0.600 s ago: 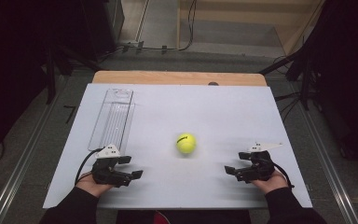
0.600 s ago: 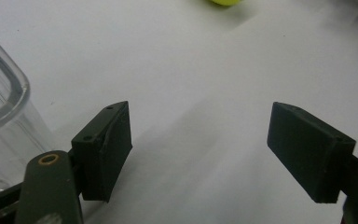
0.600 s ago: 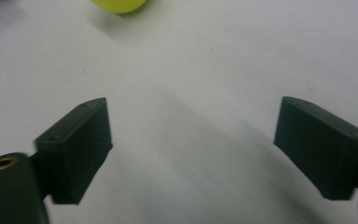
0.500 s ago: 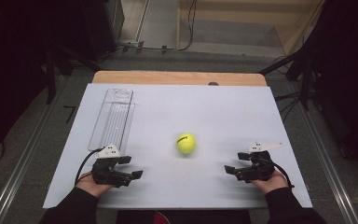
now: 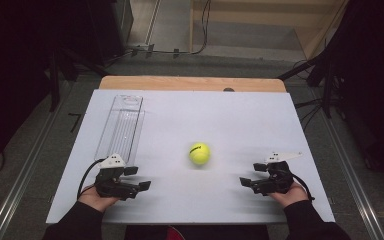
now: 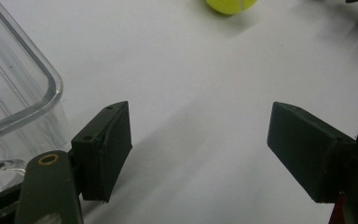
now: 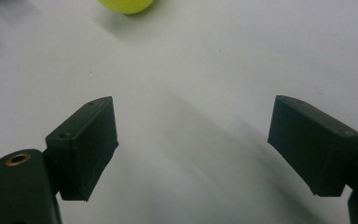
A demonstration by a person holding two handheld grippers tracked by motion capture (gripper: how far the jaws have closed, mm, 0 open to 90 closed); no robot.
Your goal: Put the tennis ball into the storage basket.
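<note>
One clear plastic container (image 5: pixel 121 127) lies on the white table top (image 5: pixel 250 115) in the left half of the high view, a long narrow box with ribbed walls running from the upper left down toward the left gripper. Nothing shows inside it; the table reads plainly through its walls. In the left gripper view one rounded corner of it (image 6: pixel 14 88) fills the left edge, just beside the left jaw.

One yellow-green tennis ball (image 5: pixel 199 153) sits alone near the middle of the high view, well apart from the container and roughly between the two grippers, a little above their line. It shows at the top edge of the left gripper view (image 6: pixel 230 4) and of the right gripper view (image 7: pixel 126 4).

There are two grippers, one per hand. The left gripper (image 5: pixel 142 185) at lower left has its jaws spread, with only bare table between them (image 6: pixel 198 140). The right gripper (image 5: pixel 245 182) at lower right likewise stands with jaws spread over bare table (image 7: pixel 193 144).
</note>
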